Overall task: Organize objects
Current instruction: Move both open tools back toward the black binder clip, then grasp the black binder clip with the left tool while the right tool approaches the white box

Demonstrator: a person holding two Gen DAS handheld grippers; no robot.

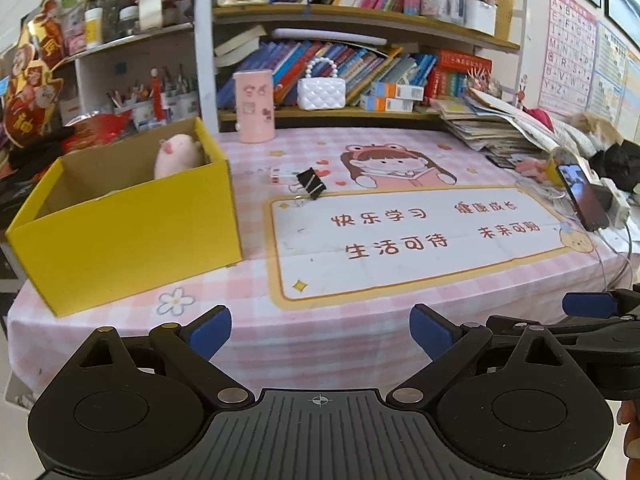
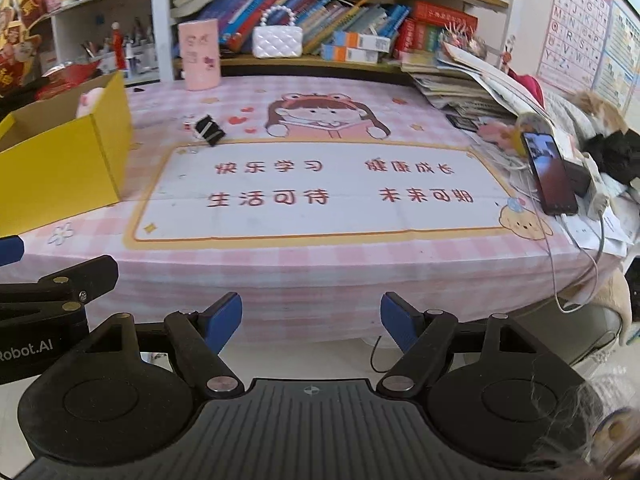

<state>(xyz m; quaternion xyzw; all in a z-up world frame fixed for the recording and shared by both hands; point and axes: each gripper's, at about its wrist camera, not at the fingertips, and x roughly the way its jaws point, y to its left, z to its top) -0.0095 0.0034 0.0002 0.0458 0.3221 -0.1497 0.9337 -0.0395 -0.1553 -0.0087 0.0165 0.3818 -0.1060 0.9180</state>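
- In the left wrist view, we hold the left gripper [image 1: 320, 332] low at the near edge of the bench [image 1: 400, 280], its fingers [image 1: 210, 332] wide apart with nothing between them. The yellow box [image 1: 128, 236] sits on the left, open on top so things can be dropped in, and a pink plush pig [image 1: 176, 156] is already inside. A black binder clip [image 1: 311, 184] lies loose just beside the box, probably next to go in.
- In the right wrist view, our right gripper [image 2: 311, 320] hangs beside the left, fingers [image 2: 400, 326] parted and empty, well short of the clip [image 2: 210, 130].
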